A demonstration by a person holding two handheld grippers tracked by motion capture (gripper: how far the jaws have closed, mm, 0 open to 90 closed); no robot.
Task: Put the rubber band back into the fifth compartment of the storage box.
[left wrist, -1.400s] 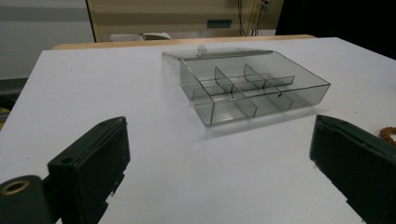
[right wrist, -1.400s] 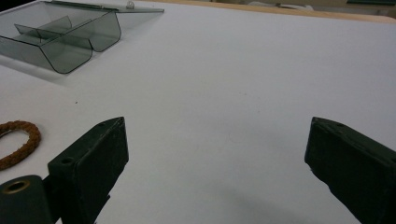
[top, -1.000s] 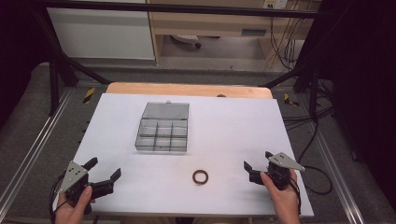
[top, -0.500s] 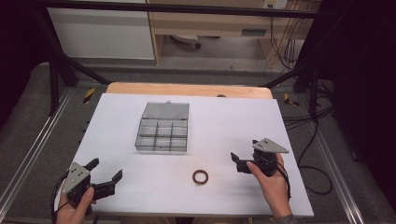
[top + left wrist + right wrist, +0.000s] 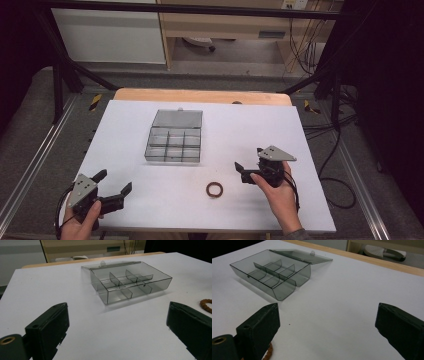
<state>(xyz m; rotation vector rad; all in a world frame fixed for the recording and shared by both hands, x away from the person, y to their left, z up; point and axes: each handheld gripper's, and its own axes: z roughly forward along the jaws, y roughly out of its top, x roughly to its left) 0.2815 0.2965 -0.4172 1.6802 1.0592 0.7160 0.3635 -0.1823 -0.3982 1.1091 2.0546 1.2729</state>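
A clear grey divided box (image 5: pixel 174 144) lies mid-table with its lid (image 5: pixel 177 118) folded flat behind it, and its compartments look empty. A brown beaded ring (image 5: pixel 214 189) rests on the white table near the front. My right gripper (image 5: pixel 249 159) hovers just right of the ring, open, nothing between its jaws. In the right gripper view the gripper (image 5: pixel 328 307) faces the box (image 5: pixel 272 272), and a bit of the ring (image 5: pixel 269 353) peeks out beside the left jaw. My left gripper (image 5: pixel 115 181) stands open at the front left. In the left gripper view the gripper (image 5: pixel 117 307) looks at the box (image 5: pixel 130 281), with the ring (image 5: pixel 206 305) at the right edge.
The white tabletop (image 5: pixel 250 125) ends at a wooden strip (image 5: pixel 200 95) along its far side. Dark frame posts and cables stand beyond the table on both sides. Bare surface lies between the box and the grippers.
My right gripper has moved left and forward, from the right front corner to just beside the ring. The left gripper has hardly moved. Both stay open.
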